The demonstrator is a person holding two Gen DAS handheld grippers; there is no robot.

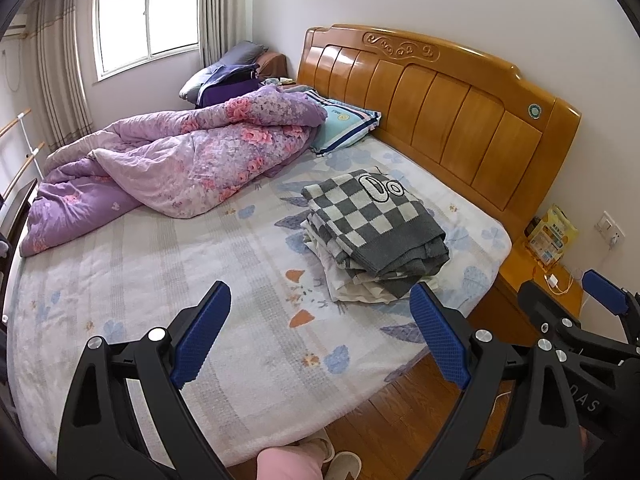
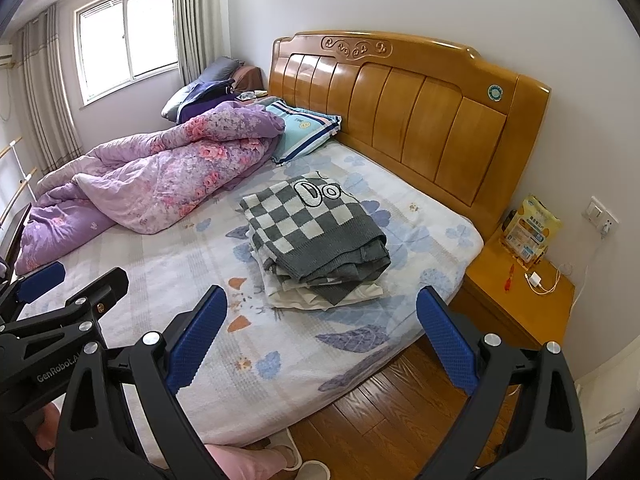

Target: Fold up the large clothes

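A folded grey-and-white checkered sweater (image 1: 376,220) (image 2: 316,232) lies on top of a small stack of folded pale clothes (image 1: 352,284) (image 2: 296,292) on the bed, toward the headboard side. My left gripper (image 1: 320,332) hovers open above the bed's near edge, short of the stack, with nothing between its blue pads. My right gripper (image 2: 322,336) is likewise open and empty, held over the bed edge just in front of the stack. Each gripper shows at the side of the other's view.
A rumpled purple floral quilt (image 1: 168,164) (image 2: 148,176) covers the far left of the bed (image 1: 160,264), with a blue pillow (image 1: 344,124) by the wooden headboard (image 1: 440,104). A nightstand (image 2: 520,292) with a charger and a yellow bag stands right. Slippered feet (image 2: 288,452) are on the wood floor.
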